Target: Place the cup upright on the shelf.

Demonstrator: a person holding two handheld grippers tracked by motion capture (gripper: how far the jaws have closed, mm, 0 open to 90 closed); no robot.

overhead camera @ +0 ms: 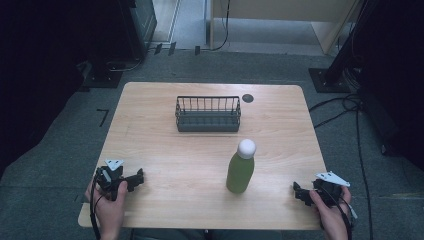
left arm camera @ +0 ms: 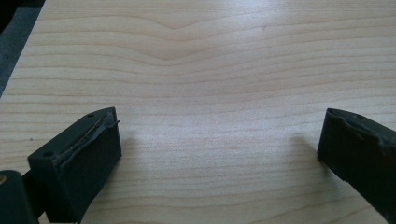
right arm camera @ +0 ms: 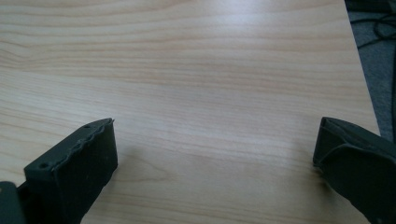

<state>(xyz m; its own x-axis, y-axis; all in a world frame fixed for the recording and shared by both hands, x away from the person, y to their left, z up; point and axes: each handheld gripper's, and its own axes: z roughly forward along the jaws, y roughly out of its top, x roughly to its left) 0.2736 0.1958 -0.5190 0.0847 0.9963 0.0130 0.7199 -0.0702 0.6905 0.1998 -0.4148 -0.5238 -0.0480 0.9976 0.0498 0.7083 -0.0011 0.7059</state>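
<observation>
Bottle (overhead camera: 241, 167), green with a white cap, stands upright on the wooden table (overhead camera: 165, 150), between the two grippers and a little beyond their jaws. Nearest the person, the left gripper (overhead camera: 136, 178) and the right gripper (overhead camera: 299, 192) rest at the table's near corners, each with jaws spread wide and holding nothing. Farther off, past the bottle, sits a dark wire basket (overhead camera: 208, 114).

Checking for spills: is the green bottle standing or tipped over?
Upright. The green bottle stands on its base on the table, white cap on top, in front of the wire basket.
</observation>
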